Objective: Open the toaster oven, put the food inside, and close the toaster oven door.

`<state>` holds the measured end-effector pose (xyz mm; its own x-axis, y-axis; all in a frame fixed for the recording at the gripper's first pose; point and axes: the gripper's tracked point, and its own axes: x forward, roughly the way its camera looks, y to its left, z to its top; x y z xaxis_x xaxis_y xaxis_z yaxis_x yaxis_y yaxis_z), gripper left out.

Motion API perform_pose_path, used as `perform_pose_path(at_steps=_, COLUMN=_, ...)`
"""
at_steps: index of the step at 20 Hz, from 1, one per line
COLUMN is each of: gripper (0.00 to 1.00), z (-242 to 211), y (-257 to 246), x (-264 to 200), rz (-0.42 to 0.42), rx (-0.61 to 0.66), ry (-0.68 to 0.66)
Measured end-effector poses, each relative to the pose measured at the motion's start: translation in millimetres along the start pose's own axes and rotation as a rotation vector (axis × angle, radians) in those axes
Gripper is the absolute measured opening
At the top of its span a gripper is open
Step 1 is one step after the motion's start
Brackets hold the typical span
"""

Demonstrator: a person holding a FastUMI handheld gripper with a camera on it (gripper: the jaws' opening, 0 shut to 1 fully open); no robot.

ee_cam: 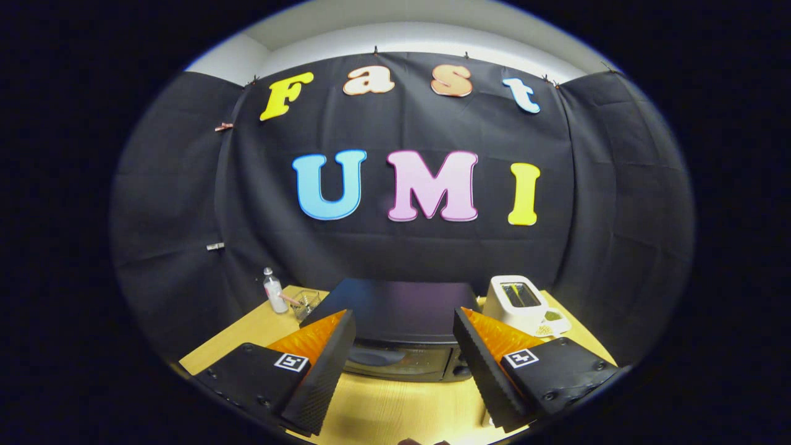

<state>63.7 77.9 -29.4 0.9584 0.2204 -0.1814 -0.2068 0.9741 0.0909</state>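
While fingers (405, 355) gape empty, shut toaster oven (395, 337) sits beyond on table (395, 408).

One toaster oven (398, 334), one white toaster (516, 301), one bottle (272, 290), one clear container (306, 303).

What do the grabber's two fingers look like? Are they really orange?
Partly. The gripper has two wedge-shaped fingers, black with ridged, bumpy inner pads. Behind each pad sits a bright orange ribbed piece. Each finger is mounted on a flat black block with small screws, and each block carries a little white square with a black pattern on it.
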Motion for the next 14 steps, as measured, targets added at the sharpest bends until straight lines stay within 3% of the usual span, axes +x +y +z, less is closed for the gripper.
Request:
perform_pose_path(at_steps=4, gripper=0.98, z=39, y=-9, x=-41, rz=-0.022, rx=0.015, ry=-0.066)
perform_pose_path(at_steps=14, gripper=0.98, z=42, y=-27, x=-65, rz=-0.057, rx=0.047, ry=-0.080)
